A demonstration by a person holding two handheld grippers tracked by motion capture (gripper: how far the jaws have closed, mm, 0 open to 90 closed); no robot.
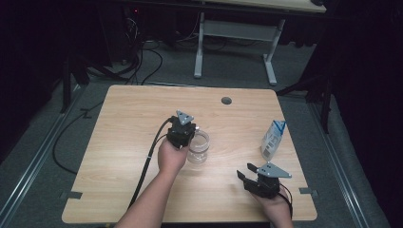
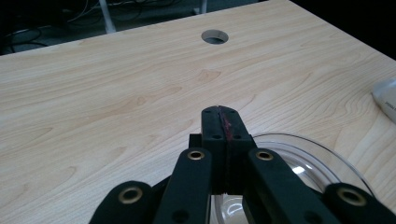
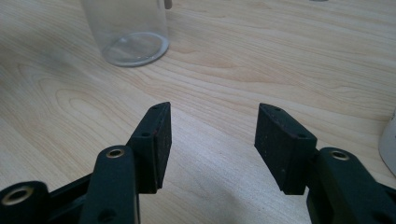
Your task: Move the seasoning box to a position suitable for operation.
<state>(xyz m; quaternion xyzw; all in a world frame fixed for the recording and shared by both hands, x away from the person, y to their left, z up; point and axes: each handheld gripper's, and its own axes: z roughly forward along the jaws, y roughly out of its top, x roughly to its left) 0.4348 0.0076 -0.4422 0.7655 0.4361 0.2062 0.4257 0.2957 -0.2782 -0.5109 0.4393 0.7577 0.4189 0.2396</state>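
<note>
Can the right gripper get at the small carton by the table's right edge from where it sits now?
Probably yes. The right gripper has its jaws open, and bare table lies between it and the carton. The glass jar stands off to the left by the left gripper.

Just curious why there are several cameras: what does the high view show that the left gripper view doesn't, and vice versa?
High view: the open right gripper and the whole carton. Left gripper view: the left gripper close up, its jaws pressed shut, the rim of the clear glass passing behind them. Both: the glass, the wooden table and its round hole.
</note>
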